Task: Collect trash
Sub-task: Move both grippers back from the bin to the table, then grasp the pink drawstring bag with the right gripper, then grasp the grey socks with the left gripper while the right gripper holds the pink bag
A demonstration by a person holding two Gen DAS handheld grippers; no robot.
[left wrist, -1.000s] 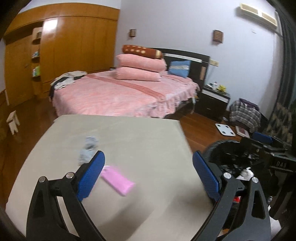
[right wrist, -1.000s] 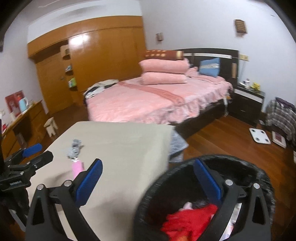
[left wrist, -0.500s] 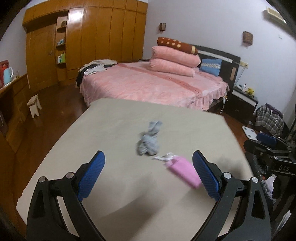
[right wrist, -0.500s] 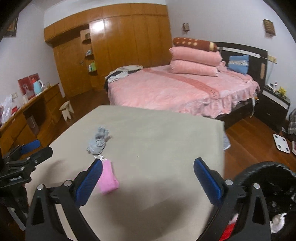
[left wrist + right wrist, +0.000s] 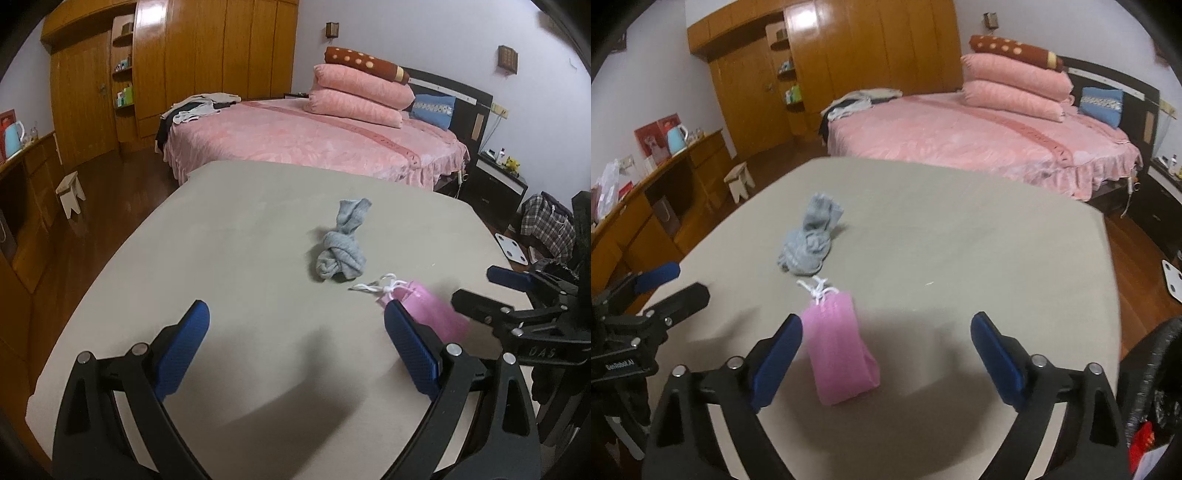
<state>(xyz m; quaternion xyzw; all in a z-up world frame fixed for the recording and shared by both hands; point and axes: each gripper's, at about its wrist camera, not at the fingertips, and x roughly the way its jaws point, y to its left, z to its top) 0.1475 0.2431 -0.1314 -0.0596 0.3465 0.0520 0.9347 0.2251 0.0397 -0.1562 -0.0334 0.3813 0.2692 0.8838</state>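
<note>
Left wrist view: two pieces of trash lie on the beige table [image 5: 229,236], one knotted grey sock [image 5: 341,245] and one pink pouch [image 5: 430,312] with a white drawstring, the pouch just beside the sock on its near right. The table's far edge runs in front of the pink bed [image 5: 306,144], and its left edge drops to dark wood floor, where a single small stool [image 5: 70,192] stands. The near half of the tabletop is bare. The left gripper [image 5: 297,343] hangs over this bare patch with its jaws spread wide and nothing between them; its right finger overlaps the pouch's near end in the picture, though contact cannot be told. The right gripper [image 5: 491,291] enters from the right edge, beside the pouch.

Right wrist view: the same sock [image 5: 809,243] and pouch [image 5: 838,354] appear, with one black-lined bin [image 5: 1152,387] at the lower right, past the table's right edge. Open tabletop stretches to the right of the pouch. The right gripper's [image 5: 886,350] jaws stand wide but are closing; the pouch lies between them, close against the left finger, well apart from the right one, and not gripped. The left gripper [image 5: 674,282] shows at the left edge.
</note>
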